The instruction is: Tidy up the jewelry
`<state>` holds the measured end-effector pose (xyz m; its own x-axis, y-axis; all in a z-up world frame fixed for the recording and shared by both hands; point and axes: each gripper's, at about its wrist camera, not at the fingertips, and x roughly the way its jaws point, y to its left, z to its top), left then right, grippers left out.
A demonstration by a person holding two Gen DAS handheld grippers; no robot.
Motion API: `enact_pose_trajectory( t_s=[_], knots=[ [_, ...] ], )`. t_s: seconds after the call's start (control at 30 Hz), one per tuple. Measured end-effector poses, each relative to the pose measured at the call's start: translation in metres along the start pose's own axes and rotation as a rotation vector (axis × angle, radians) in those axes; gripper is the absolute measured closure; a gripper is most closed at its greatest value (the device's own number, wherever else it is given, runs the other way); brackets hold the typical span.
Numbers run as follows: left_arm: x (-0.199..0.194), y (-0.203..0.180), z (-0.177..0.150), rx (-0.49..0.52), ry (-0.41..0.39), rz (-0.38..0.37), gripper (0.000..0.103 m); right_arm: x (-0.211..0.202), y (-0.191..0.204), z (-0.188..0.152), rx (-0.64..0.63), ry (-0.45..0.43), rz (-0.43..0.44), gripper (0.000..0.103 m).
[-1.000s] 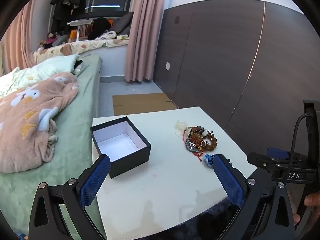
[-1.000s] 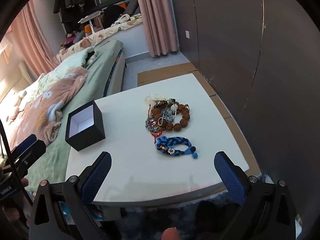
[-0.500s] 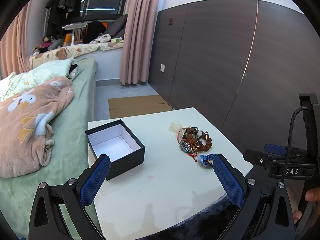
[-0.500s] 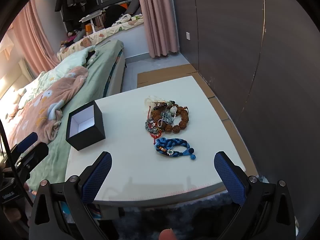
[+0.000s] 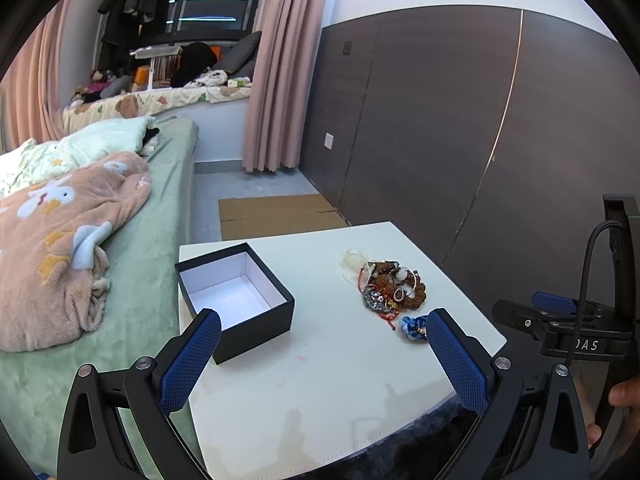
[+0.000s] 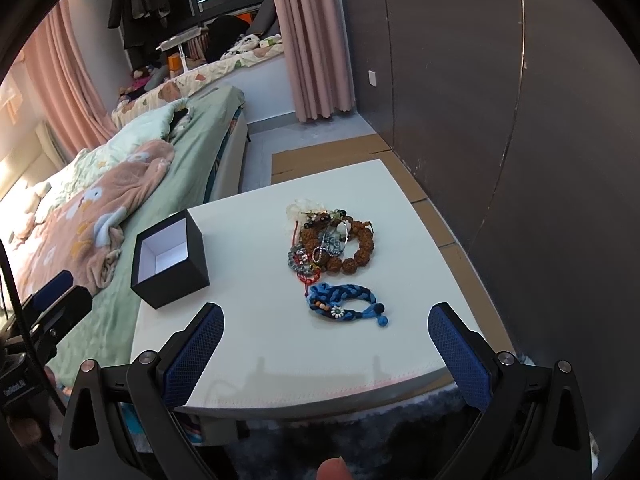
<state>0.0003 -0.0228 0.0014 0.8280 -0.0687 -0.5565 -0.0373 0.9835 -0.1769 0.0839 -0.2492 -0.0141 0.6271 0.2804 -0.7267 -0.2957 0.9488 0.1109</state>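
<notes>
A pile of jewelry (image 6: pixel 330 242) with a brown bead bracelet lies on the white table (image 6: pixel 260 344); it also shows in the left wrist view (image 5: pixel 390 286). A blue braided bracelet (image 6: pixel 344 304) lies just in front of it, partly hidden behind a finger in the left wrist view (image 5: pixel 414 326). An open, empty black box (image 5: pixel 234 294) with white lining stands at the table's left (image 6: pixel 170 258). My left gripper (image 5: pixel 320 356) is open and empty above the table's near part. My right gripper (image 6: pixel 324 352) is open and empty, short of the blue bracelet.
A bed (image 5: pixel 132 240) with a pink blanket (image 5: pixel 52 240) adjoins the table's left side. A dark panelled wall (image 6: pixel 520 120) runs along the right. Flat cardboard (image 5: pixel 276 214) lies on the floor beyond the table. A dark rug (image 6: pixel 360 436) is under the near edge.
Both grippers have risen and shifted slightly; the table and jewelry sit a little lower and farther in view. Nothing on the table has moved. Both stay open.
</notes>
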Motion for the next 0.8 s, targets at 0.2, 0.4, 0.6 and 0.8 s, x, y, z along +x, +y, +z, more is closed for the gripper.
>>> enact_pose_trajectory(
  t_s=[0.2,0.4,0.6,0.8],
  knots=[
    [0.004,-0.004,0.001,-0.005,0.004,-0.003,0.001,-0.002,-0.002,0.001,0.001,-0.01,-0.001,0.0],
    [0.0,0.001,-0.001,0.009,0.002,-0.004,0.001,-0.004,-0.001,0.001,0.0,-0.014,-0.004,0.0],
    [0.0,-0.002,-0.002,0.024,-0.004,-0.004,0.001,-0.005,-0.001,0.001,-0.001,-0.016,-0.004,0.0],
    [0.0,-0.002,-0.002,0.029,-0.005,-0.003,0.001,-0.005,-0.001,0.001,0.0,-0.017,-0.004,0.0]
  ],
)
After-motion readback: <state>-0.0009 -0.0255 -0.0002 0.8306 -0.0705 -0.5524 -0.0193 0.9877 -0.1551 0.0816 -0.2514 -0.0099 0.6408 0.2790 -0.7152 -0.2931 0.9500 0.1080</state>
